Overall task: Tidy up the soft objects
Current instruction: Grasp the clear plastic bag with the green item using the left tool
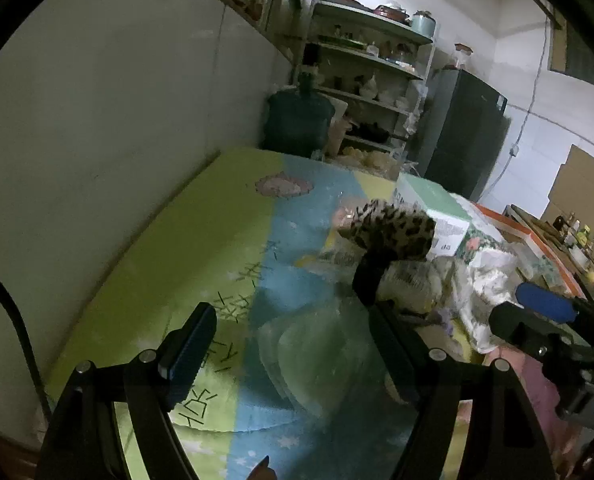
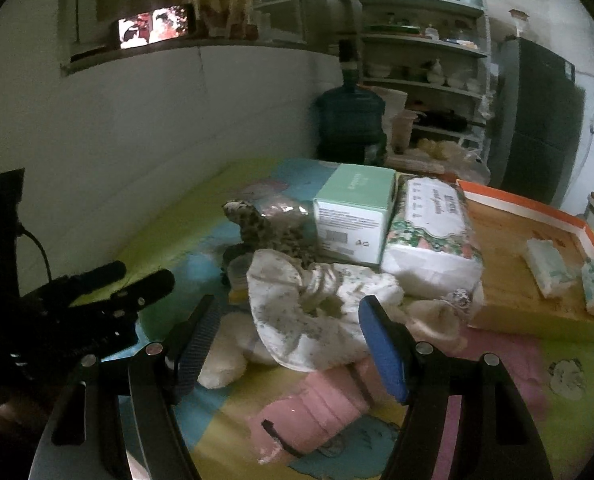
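Both grippers hover with jaws spread wide and nothing between them over a worktop covered by a pastel cartoon mat (image 2: 169, 240) of green, blue, yellow and pink. At the bottom of the right wrist view, the right gripper (image 2: 289, 344) frames a crumpled white speckled cloth (image 2: 297, 320) lying at frame centre, with a folded pink cloth (image 2: 313, 412) just below it and a cream soft piece (image 2: 225, 360) at its lower left. The left gripper (image 2: 137, 280) shows at the left edge of that view, apart from the pile. In the left wrist view, the left gripper (image 1: 293, 340) hangs over bare mat and a clear plastic wrapper (image 1: 317, 352). Beyond the white cloth lies a leopard-print fabric (image 2: 273, 232), touching a mint-green box (image 2: 353, 212); a floral tissue pack (image 2: 429, 232) sits just right of the box. At right, an orange-rimmed wooden tray (image 2: 509, 240) holds two small packets (image 2: 549, 272). Farther back stand a water jug (image 2: 349, 120), shelves (image 2: 421, 48) and a dark refrigerator (image 2: 537, 120).
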Available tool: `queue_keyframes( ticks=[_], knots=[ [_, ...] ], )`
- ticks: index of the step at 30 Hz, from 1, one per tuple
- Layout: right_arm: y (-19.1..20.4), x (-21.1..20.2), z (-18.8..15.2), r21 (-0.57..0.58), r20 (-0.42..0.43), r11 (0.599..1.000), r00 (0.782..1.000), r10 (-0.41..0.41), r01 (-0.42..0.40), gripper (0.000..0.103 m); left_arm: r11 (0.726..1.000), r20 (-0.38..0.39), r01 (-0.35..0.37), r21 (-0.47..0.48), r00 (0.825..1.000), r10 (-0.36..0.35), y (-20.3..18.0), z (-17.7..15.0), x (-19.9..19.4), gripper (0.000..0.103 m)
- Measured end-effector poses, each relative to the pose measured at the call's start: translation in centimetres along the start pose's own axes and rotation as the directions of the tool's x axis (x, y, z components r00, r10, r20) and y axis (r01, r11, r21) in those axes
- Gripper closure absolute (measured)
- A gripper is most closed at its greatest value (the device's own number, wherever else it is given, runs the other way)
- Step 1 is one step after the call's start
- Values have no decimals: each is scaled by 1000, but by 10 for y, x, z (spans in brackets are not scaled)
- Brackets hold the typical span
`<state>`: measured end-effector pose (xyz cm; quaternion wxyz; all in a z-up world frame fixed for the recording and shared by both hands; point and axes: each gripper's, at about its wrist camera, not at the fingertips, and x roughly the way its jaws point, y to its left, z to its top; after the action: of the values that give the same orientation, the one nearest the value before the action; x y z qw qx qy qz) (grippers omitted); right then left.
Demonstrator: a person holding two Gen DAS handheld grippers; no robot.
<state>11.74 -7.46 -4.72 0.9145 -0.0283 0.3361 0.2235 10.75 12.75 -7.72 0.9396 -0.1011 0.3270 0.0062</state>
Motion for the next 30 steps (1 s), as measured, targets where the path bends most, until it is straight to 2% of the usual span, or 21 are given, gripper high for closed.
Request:
queue_keyframes(
  ticks=[6, 13, 17, 20, 22, 27, 30],
  knots=[
    [3, 11, 1, -3, -26, 1000, 1000, -3, 3, 30, 1000, -30, 11, -13, 999, -12, 4, -5, 10, 25],
    [7, 21, 0, -23, -40, 1000, 999, 1, -2, 30, 999, -62, 28, -34, 998, -30, 9, -9, 20, 30],
    [7, 26, 0, -21, -53, 1000, 999, 1, -3, 30, 998, -63, 48, -29, 997, -50, 9, -10, 21, 38],
    [5, 29, 0, -11, -58, 1000, 998, -1, 1, 31, 998, -63, 66, -21, 996, -67, 7, -10, 22, 51],
    [5, 32, 1, -17, -65, 1000, 998, -10, 9, 38, 997, -63, 78, -14, 995, -78, 5, -11, 22, 56],
    [4, 39, 1, -38, -89, 999, 995, -33, 30, 76, 996, -62, 88, 1, 994, -88, 2, -12, 21, 62],
    [2, 39, 1, -30, -87, 999, 996, -27, 24, 85, 996, -65, 91, -5, 994, -92, 3, -12, 22, 62]
  ],
)
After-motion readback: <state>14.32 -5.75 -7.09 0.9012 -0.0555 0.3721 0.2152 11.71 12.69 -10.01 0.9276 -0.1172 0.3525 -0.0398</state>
